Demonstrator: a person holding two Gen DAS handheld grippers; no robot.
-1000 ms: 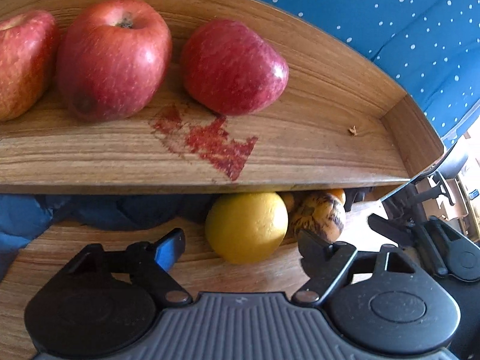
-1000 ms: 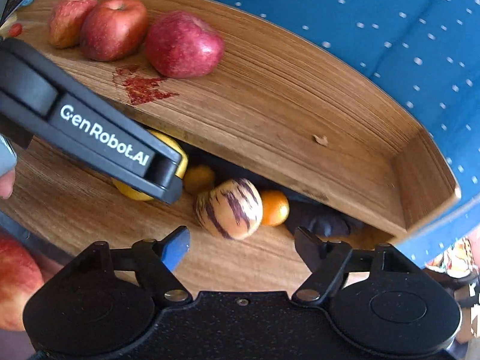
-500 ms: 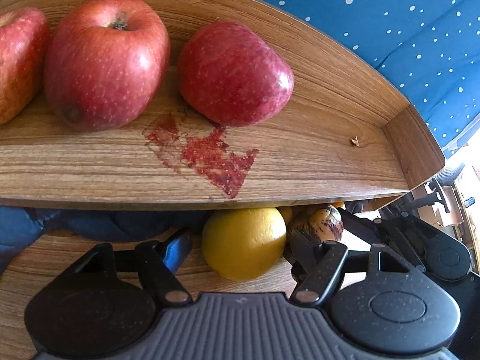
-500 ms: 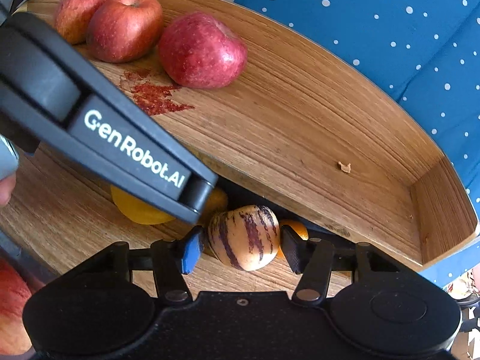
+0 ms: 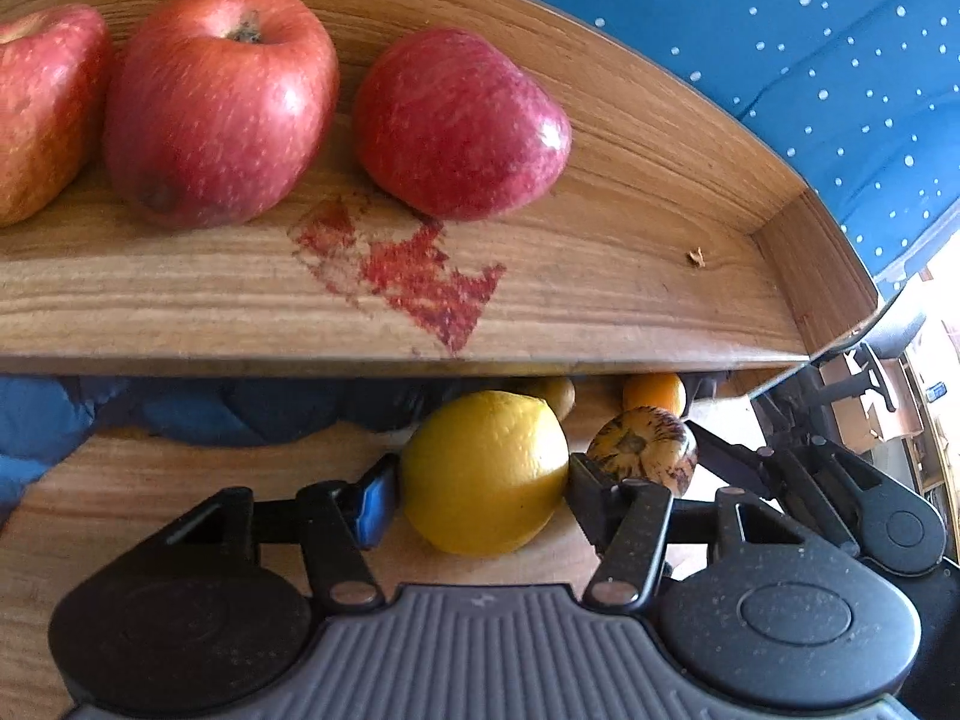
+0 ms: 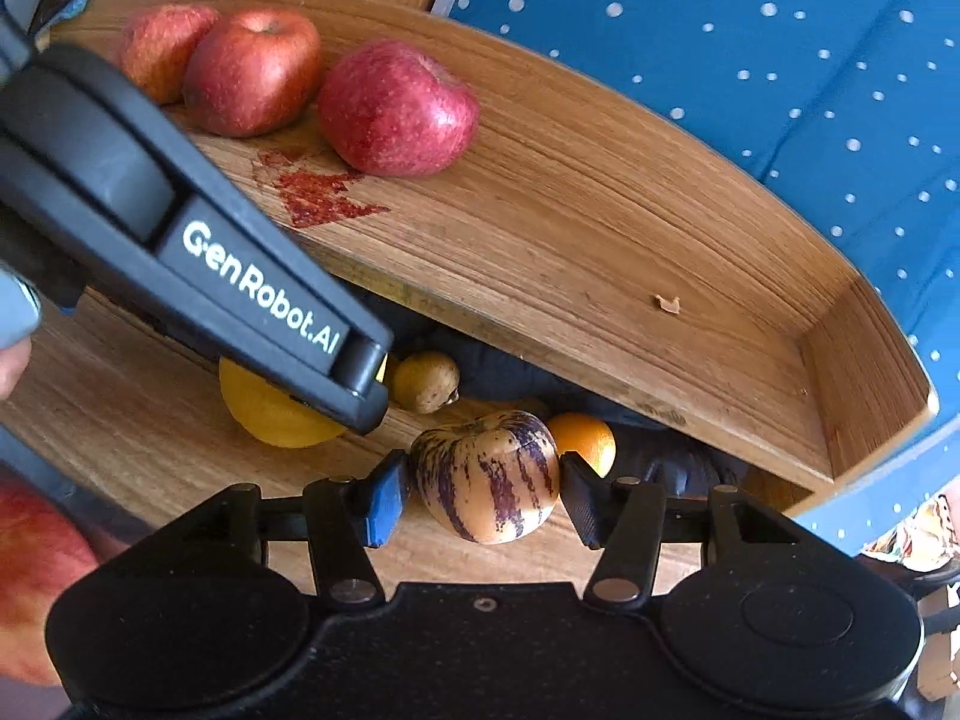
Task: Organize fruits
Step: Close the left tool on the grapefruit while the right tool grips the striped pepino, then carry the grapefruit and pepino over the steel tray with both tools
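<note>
Blue polka-dot fabric backs a two-tier wooden shelf. Lower tier, under the shelf's front edge: left hand-held gripper closed on the yellow orange, pads touching both flanks; right hand-held gripper closed on the striped fruit, just beside the orange. Behind these: small orange fruit and brownish fruit. Upper tier holds three red apples by a red stain. Judgement: both grasps look centred; draw each fruit straight back, low, to clear the overhanging edge, keeping the two tools apart.
</note>
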